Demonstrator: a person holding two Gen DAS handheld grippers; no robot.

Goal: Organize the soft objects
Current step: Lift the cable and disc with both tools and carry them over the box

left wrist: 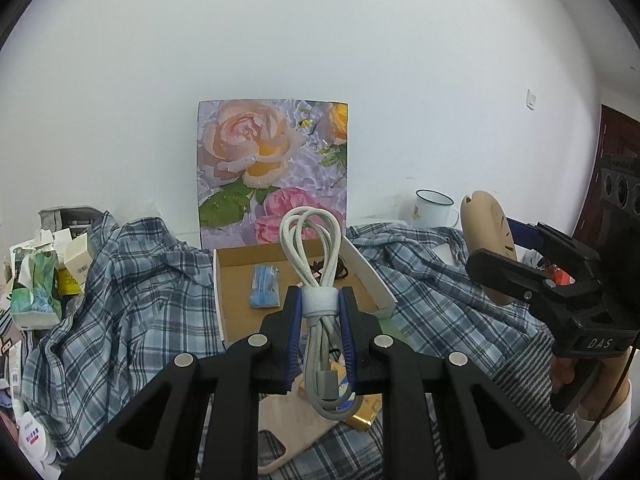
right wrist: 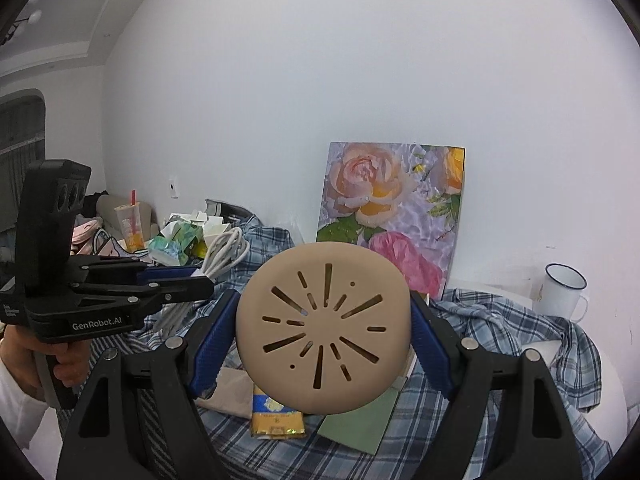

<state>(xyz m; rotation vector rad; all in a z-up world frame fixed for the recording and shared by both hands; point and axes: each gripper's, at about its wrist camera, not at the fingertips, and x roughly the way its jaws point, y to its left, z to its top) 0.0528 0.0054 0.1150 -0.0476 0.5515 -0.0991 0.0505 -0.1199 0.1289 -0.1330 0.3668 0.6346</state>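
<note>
Left wrist view: the left tool (left wrist: 319, 312) is clamped on one coiled white braided charging cable (left wrist: 314, 264), bound at its middle by a wrap of its own cord, with the blue pads pressing both sides of that wrap. The cable is held in the air above the near edge of one open shallow cardboard box (left wrist: 240, 280), which lies on a rumpled blue-and-white plaid shirt (left wrist: 132, 300) covering the surface. Inside the box lie one small blue packet (left wrist: 265, 286) and a dark item, mostly hidden behind the cable. Against the white wall at the far edge leans one flower-printed board (left wrist: 272, 168). Below the tool, on the shirt, are one beige phone case (left wrist: 292, 424) and one yellow-and-blue wrapped bar (left wrist: 366, 412), partly hidden by the cable's lower loop. The far left corner is crowded with small cartons and a green-patterned tissue pack (left wrist: 34, 292). One white enamel mug with a dark rim (left wrist: 434, 208) stands near the far right edge.

In the right wrist view, the right tool (right wrist: 324, 336) grips one round tan silicone disc with radial slots (right wrist: 324, 332), held upright off the surface, its face filling the middle and hiding what lies behind. Under it lies a green flat card (right wrist: 360, 424). The two tools are side by side, well apart.
</note>
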